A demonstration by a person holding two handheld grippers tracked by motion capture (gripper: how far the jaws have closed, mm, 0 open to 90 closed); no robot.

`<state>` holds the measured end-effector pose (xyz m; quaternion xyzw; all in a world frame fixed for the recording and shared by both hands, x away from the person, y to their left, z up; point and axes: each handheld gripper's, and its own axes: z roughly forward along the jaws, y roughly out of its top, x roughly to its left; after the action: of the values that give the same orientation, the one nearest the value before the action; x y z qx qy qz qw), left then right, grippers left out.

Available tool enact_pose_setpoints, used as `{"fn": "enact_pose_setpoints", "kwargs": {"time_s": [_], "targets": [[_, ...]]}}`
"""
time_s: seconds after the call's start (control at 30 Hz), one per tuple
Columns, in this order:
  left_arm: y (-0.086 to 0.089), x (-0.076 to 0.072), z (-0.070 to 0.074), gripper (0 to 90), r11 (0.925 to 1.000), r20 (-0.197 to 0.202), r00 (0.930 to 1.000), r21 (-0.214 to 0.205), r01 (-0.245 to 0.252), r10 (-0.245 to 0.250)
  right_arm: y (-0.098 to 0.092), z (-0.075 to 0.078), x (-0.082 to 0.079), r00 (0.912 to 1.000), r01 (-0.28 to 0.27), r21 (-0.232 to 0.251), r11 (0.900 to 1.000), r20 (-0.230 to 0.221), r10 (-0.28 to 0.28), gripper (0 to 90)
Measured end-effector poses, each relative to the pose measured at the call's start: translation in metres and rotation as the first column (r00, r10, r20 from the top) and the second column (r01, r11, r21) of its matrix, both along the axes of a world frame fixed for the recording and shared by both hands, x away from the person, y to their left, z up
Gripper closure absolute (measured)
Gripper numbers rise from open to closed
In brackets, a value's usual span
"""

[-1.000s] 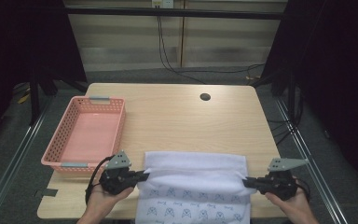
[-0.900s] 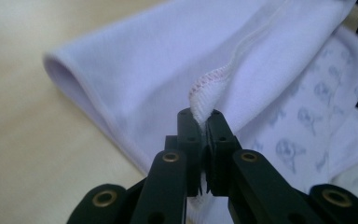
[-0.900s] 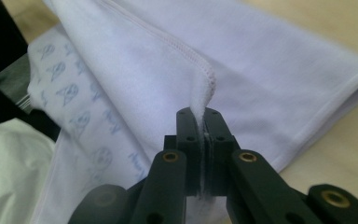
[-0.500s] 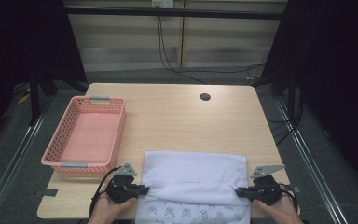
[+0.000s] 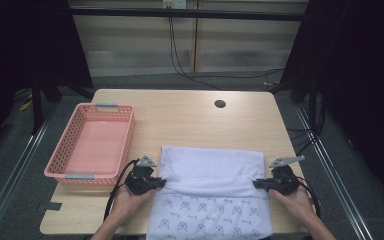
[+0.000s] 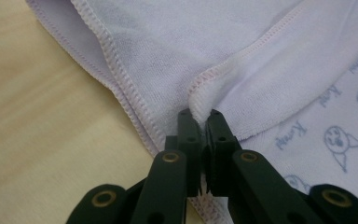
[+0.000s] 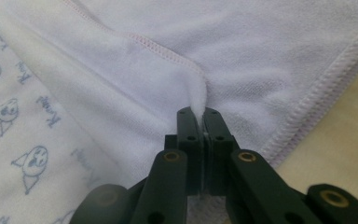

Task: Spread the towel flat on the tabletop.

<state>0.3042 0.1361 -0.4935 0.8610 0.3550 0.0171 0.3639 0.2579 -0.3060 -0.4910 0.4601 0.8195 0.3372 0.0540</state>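
High view
towel: the towel (image 5: 211, 192) lies in the lower middle of the frame, its near part hanging at the table's front edge; its long axis runs from the near edge toward the far side.
fold: a raised band crosses the towel from side to side, strung between the two grippers.
left gripper (image 5: 156, 184): at the towel's left edge, jaws clamped on the end of that band.
right gripper (image 5: 258, 183): at the towel's right edge, likewise clamped; both hands look equally near, one at each end.
basket: a pink basket (image 5: 91, 145) with a mesh wall sits at the left, just beside the left hand, nothing in it.
table: pale wood grain table (image 5: 180, 112), bare beyond the towel.

Left gripper view
grip: the black jaws meet at the centre bottom, pinching a hemmed corner of cloth that bunches up right above the tips.
cloth: soft terry, white with a faint lilac cast, stitched hems; printed cat-like faces and words at lower right.

Right gripper view
grip: jaws shut on a pinched ridge of towel, mid-frame.
cloth: plain nap above, print at lower left, hem and wood at right.

Judgement
next move: the held edge likely has to travel along the long axis, both hands in step.
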Motion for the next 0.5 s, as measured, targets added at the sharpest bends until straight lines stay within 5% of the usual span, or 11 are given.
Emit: {"fn": "enact_pose_setpoints", "kwargs": {"time_s": [0.27,0.5], "targets": [[-0.004,0.026,0.0,86.9,0.9993,0.003,0.9993,0.012,-0.037,0.037,-0.001,-0.001,0.033,0.9999,0.015,-0.006,0.9999,0.004,-0.014,88.3],[-0.012,0.06,0.0,86.9,0.9958,0.051,0.9963,0.056,-0.073,0.07,-0.004,-0.004,0.072,0.9985,0.053,0.009,0.9986,0.012,-0.053,88.3]]}}
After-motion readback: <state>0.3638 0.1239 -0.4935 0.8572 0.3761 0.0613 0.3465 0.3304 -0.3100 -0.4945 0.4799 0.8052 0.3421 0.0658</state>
